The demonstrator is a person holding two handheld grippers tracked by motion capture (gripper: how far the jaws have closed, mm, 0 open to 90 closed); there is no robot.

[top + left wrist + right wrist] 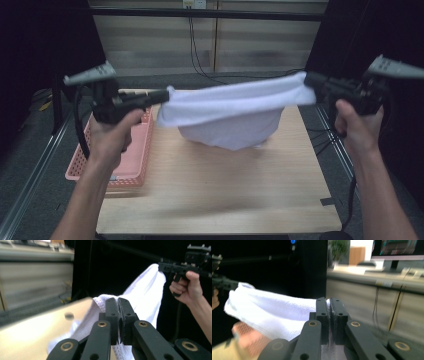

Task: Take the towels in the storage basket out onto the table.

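Holding white terry-cloth towel (235, 112) stretched in the air over the wooden surface (215, 185) — left gripper (162, 95) and right gripper (311, 80) each pinching a corner. Lift done — folding or laying it down likely remains.

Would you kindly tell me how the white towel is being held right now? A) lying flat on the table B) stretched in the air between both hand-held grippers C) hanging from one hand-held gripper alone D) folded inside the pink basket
B: the white towel spans the air above the table, with the left hand-held gripper clamped on one end and the right hand-held gripper on the other.
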